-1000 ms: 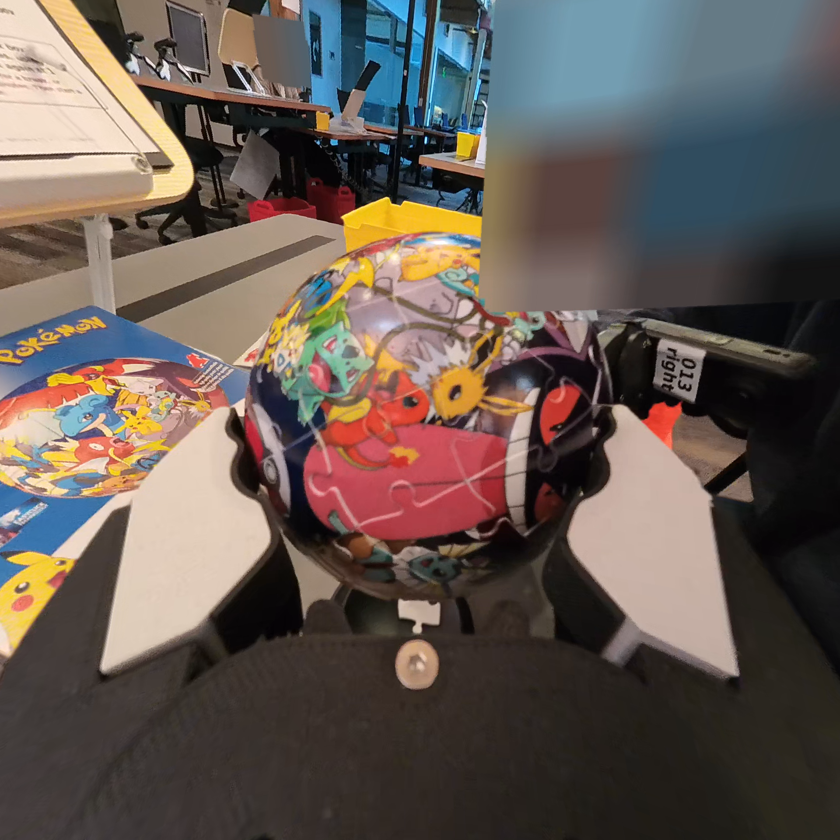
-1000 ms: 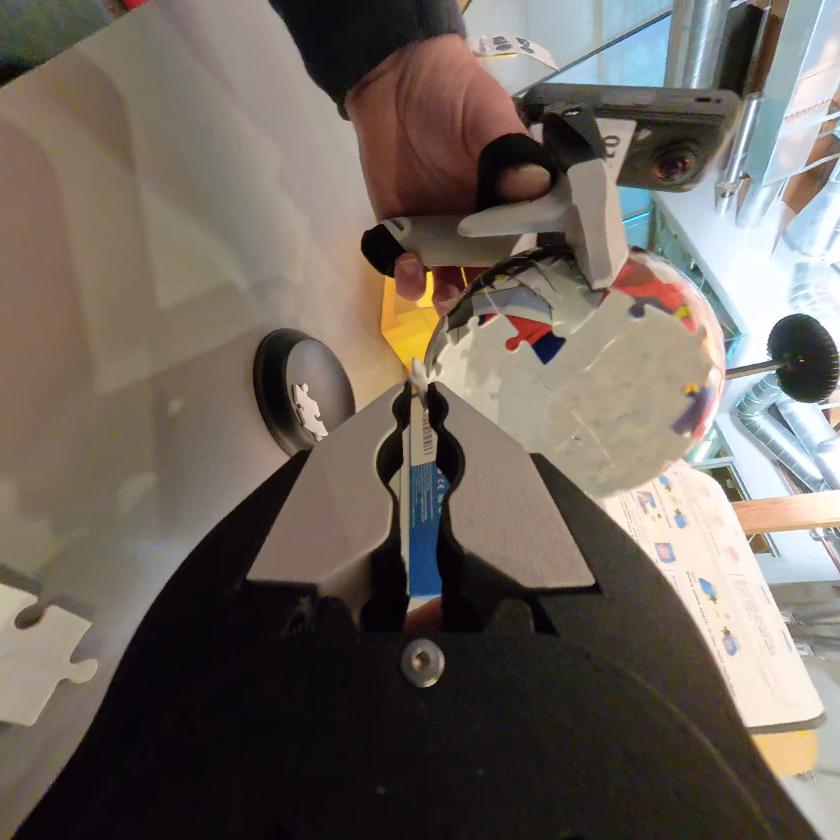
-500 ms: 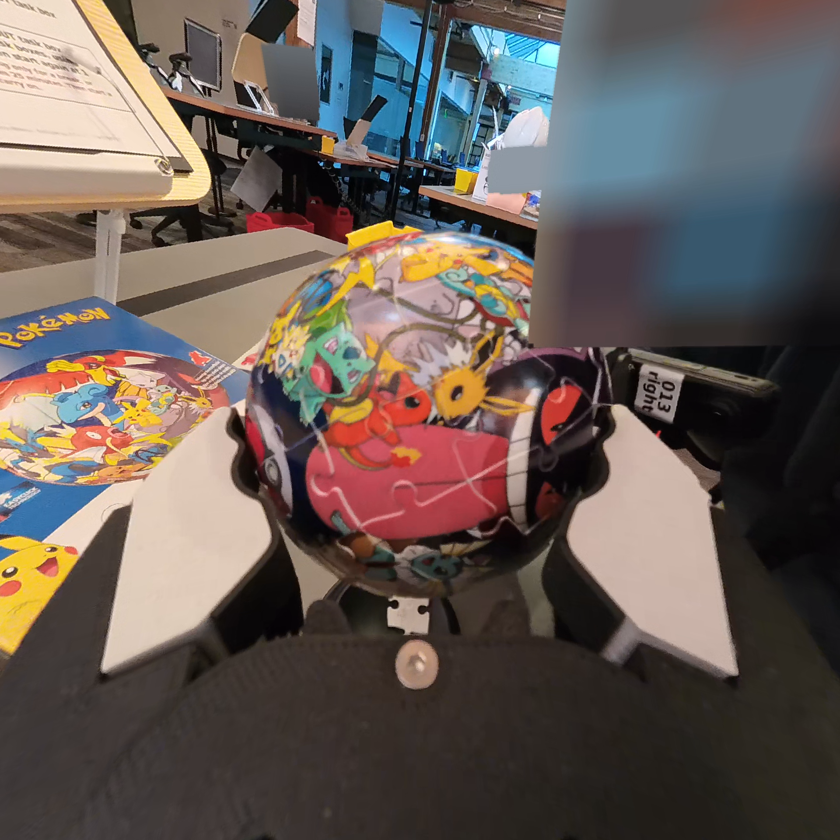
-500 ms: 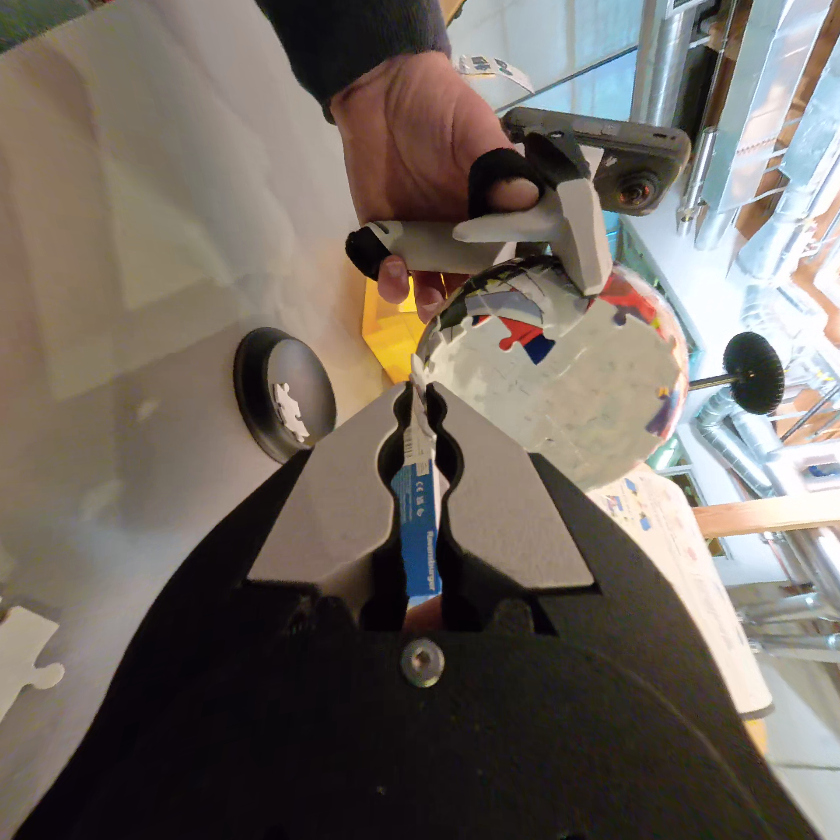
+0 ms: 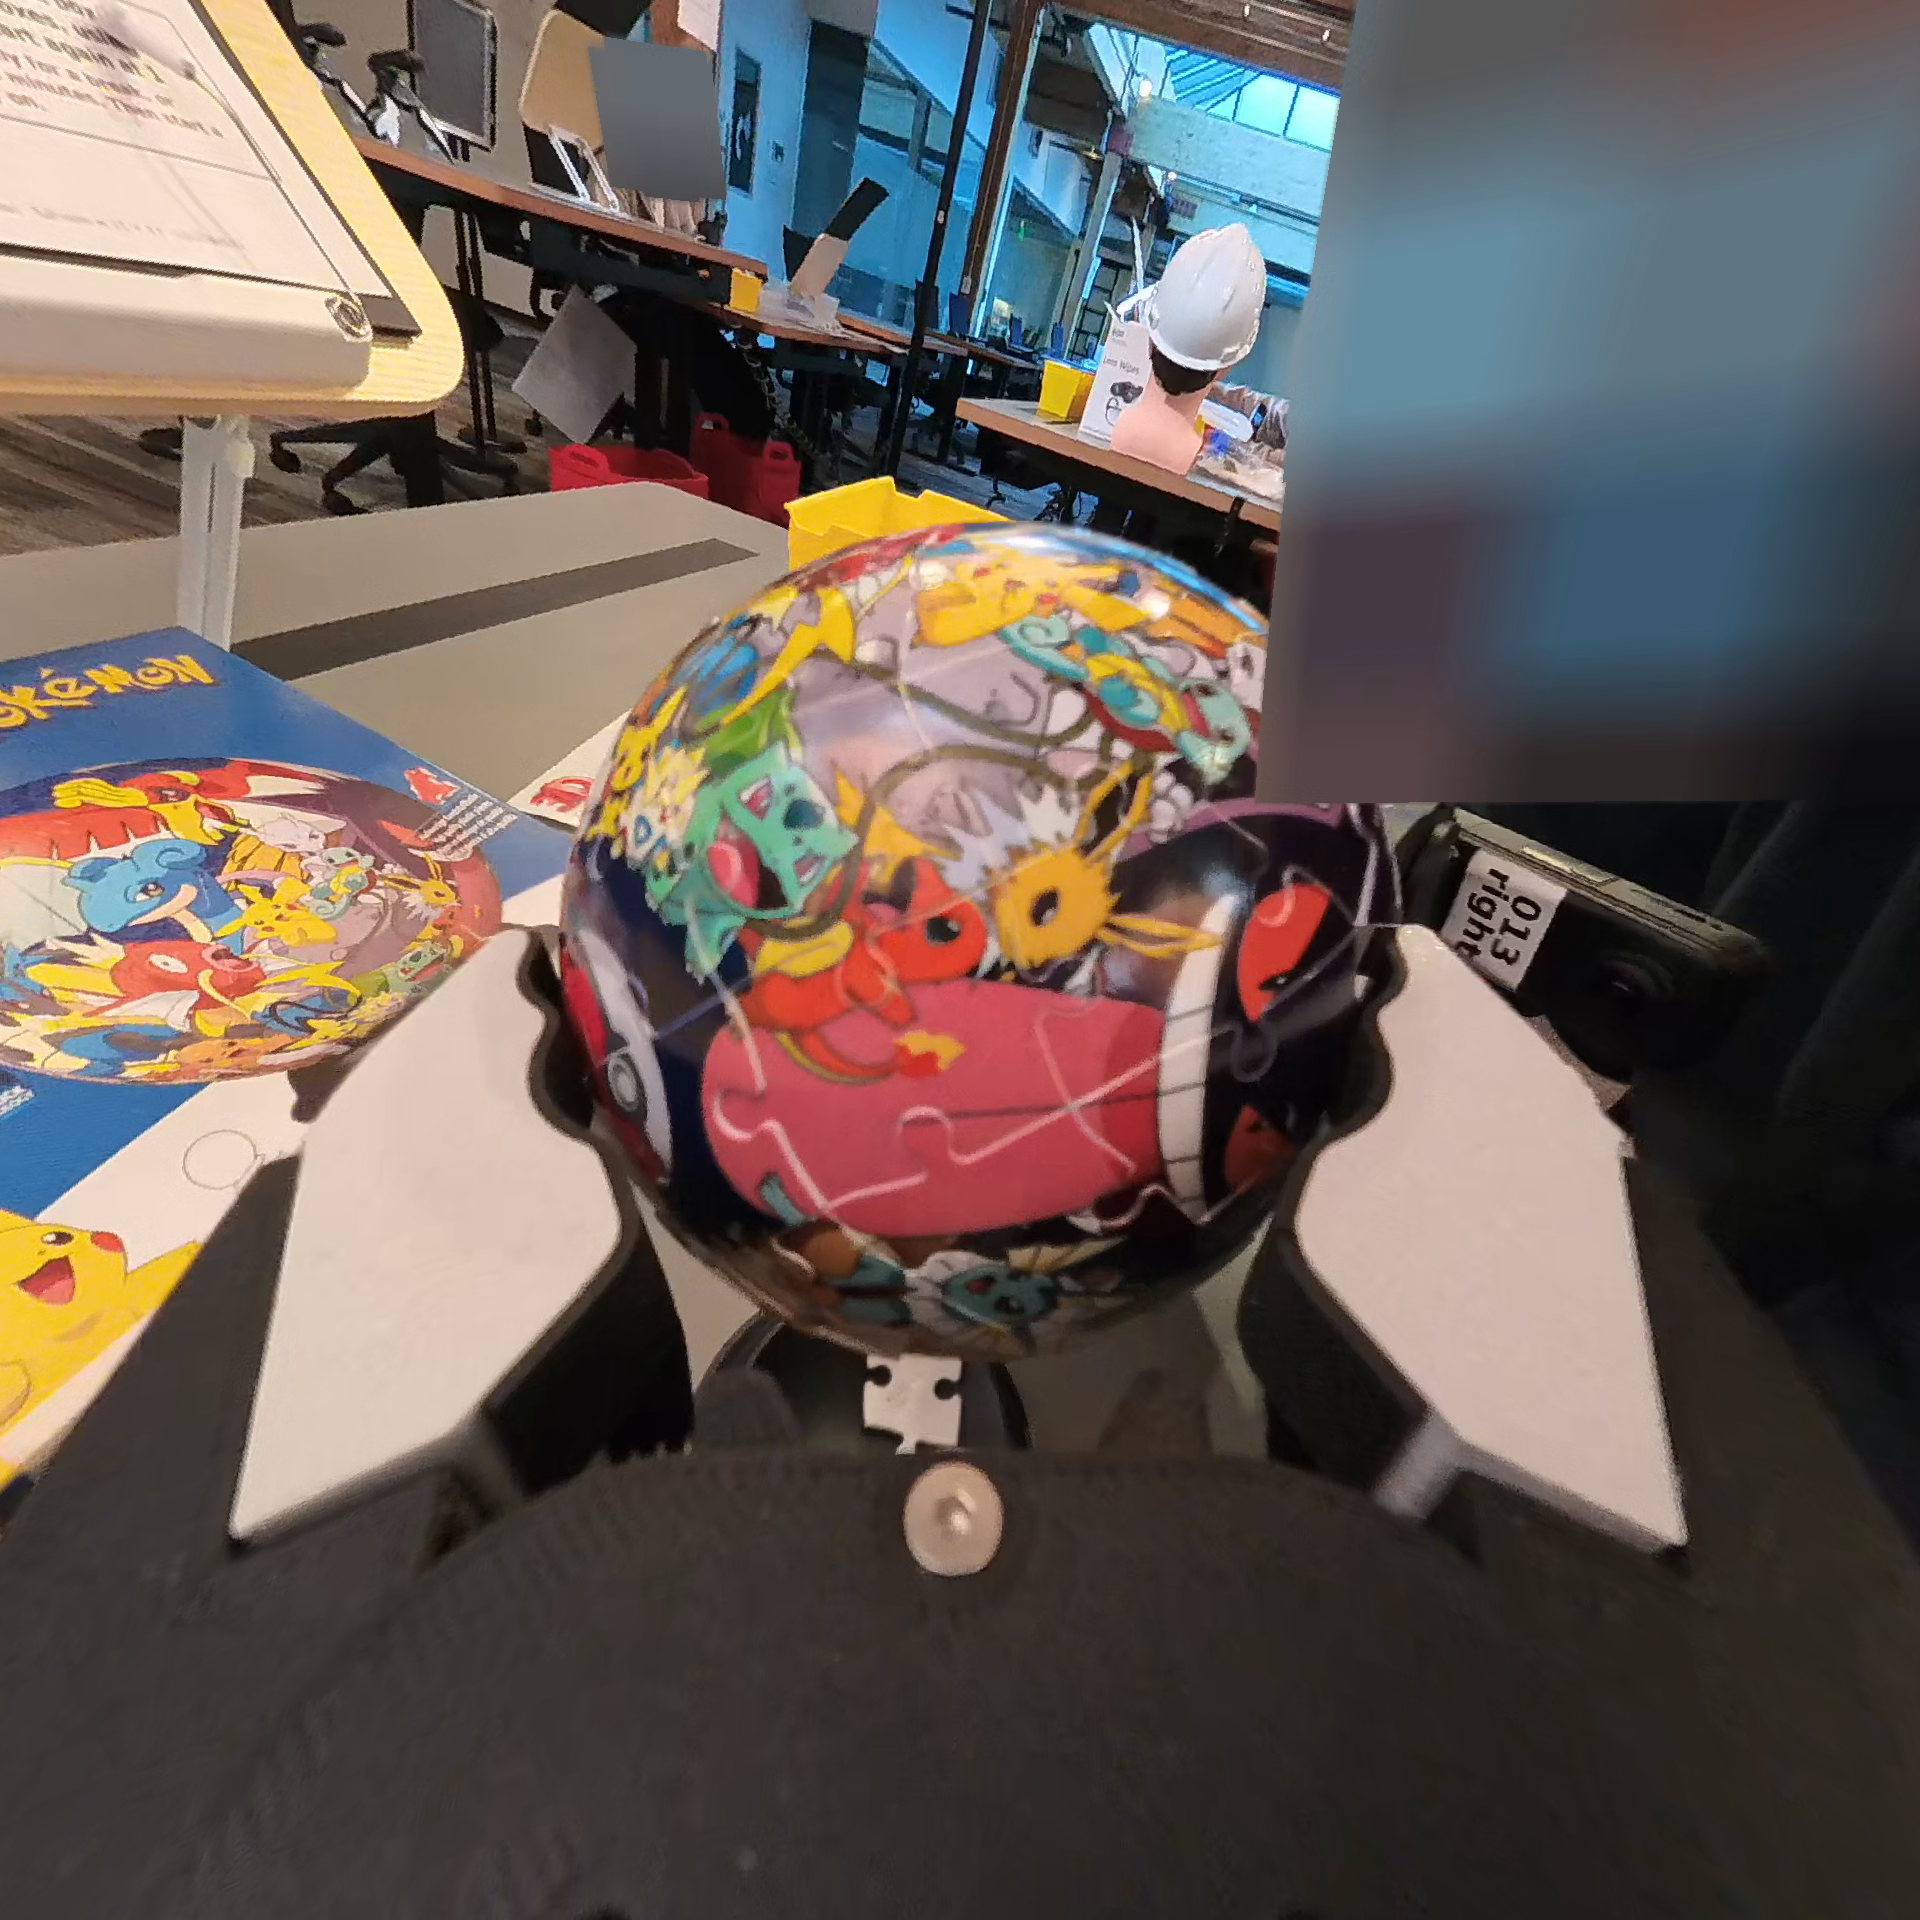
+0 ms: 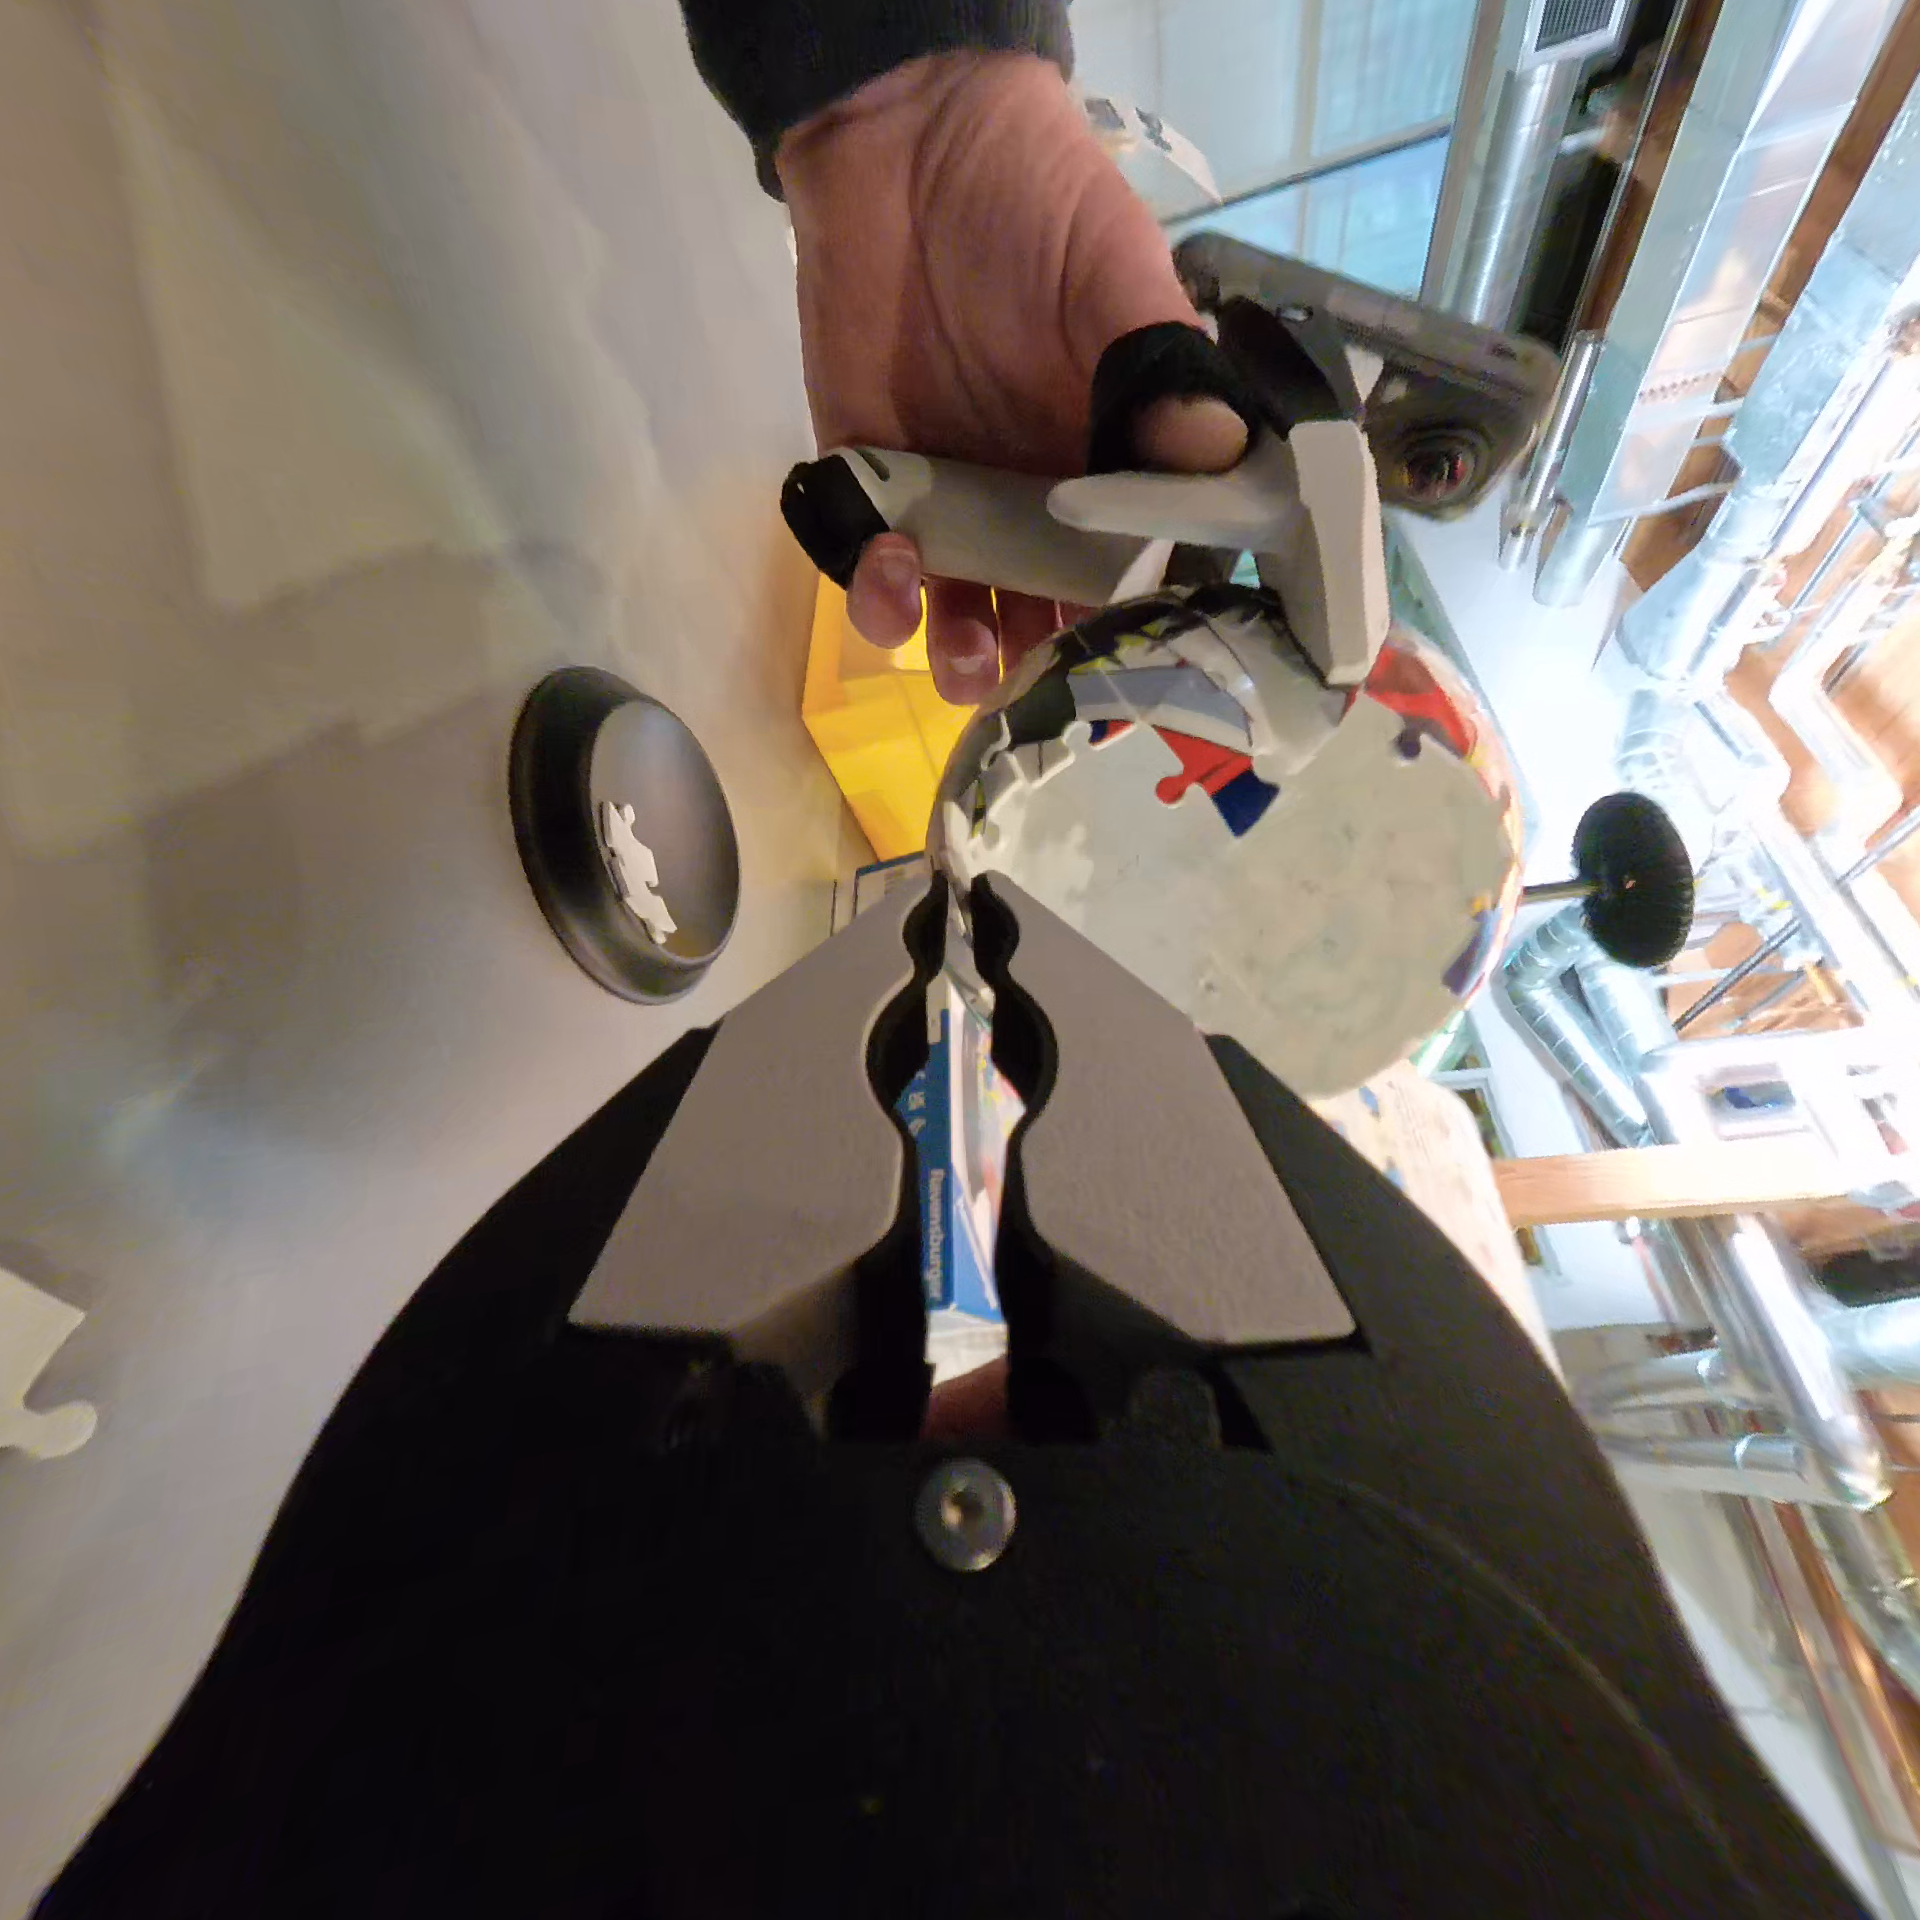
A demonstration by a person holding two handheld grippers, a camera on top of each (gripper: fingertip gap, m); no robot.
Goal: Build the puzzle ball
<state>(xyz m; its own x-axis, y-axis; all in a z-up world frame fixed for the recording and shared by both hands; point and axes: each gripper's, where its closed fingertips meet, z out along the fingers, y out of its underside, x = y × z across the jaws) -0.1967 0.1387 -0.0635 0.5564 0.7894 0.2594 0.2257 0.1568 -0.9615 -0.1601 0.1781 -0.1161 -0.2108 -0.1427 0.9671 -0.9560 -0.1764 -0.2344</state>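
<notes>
Puzzle ball [image 5: 966,935] sits clamped between the two fingers of the left gripper [image 5: 961,1049], which are spread wide and press on its opposite flanks, so the sphere is lifted clear of the table [image 5: 499,665] and its open side can be turned toward the other tool. The right gripper [image 6: 961,904] has its fingers drawn nearly together, tips at the shell's rim; they look to pinch a thin white puzzle piece [image 6: 948,920] edge-on, though so little shows that I cannot be sure. Held that way, the piece can probably be slid into the jagged gap. The left wrist view gives only the finished printed face of the ball, with the picture box [image 5: 208,883] lying beyond the left finger and a loose white piece [image 5: 912,1397] in the stand just under the ball. The right wrist view alone reveals the unbuilt opening and white inside of the shell [image 6: 1278,894], the hand [image 6: 977,312] working the left gripper, and the black stand [image 6: 623,831] off beside its left finger.
</notes>
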